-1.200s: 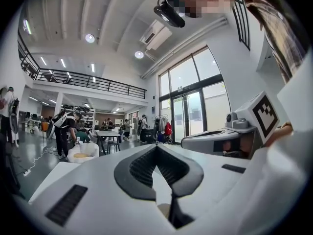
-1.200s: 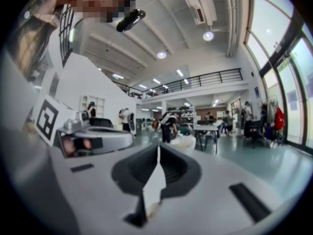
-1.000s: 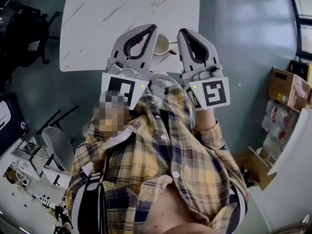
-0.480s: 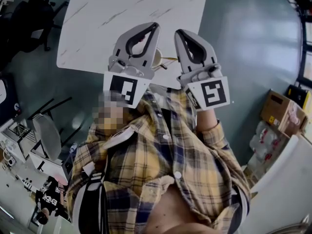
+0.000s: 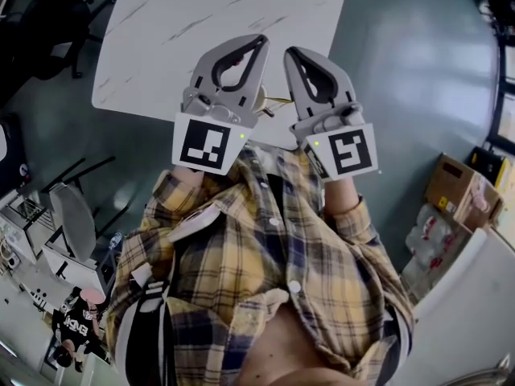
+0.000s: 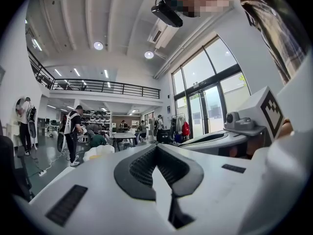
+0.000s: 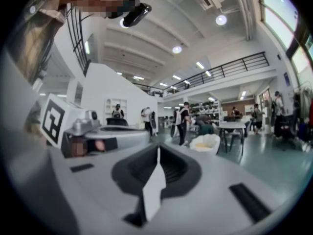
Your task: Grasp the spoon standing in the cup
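Two grippers, left gripper (image 5: 256,43) and right gripper (image 5: 290,53), level, side by side, closed, empty.

The head view looks steeply down from just above the person, close over a yellow plaid shirt (image 5: 273,248), taking in the grey plastic left gripper (image 5: 259,45), its right gripper (image 5: 291,56) twin and a white marble-veined table (image 5: 201,14) beyond. Each gripper view sits just behind its own jaws and faces level into a tall white hall. Each catches the other gripper at its inner edge, and both share the black balcony railing (image 6: 102,86) and a dark far table (image 7: 234,125).
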The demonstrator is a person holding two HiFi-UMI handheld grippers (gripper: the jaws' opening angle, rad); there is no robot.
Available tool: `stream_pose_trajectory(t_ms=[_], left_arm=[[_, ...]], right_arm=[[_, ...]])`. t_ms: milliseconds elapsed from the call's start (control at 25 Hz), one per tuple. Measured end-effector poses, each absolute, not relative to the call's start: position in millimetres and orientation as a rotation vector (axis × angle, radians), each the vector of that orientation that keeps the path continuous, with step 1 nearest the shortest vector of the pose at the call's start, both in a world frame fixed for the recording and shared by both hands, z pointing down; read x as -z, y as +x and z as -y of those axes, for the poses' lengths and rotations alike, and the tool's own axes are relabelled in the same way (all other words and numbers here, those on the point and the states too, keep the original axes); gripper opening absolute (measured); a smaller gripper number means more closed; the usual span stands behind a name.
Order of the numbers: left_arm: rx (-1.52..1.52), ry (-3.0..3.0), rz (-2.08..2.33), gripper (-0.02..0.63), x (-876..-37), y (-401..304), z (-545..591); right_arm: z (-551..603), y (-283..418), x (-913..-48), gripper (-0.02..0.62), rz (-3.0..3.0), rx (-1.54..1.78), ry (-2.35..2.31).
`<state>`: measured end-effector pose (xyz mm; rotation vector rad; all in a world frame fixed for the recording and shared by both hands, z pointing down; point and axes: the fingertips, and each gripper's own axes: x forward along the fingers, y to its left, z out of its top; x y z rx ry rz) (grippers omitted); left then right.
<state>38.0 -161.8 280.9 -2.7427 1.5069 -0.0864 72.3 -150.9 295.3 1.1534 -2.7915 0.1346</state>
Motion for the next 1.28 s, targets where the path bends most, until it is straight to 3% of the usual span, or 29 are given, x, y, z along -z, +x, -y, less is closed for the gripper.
stream_pose_trajectory(t_ms=[1280], left_arm=[[0.114,-2.923,-1.4,0.014,-341.5,21.0,162.1]], right_arm=[[134.1,85.6,-366.2,0.035,2.569,-0.335,1.243]])
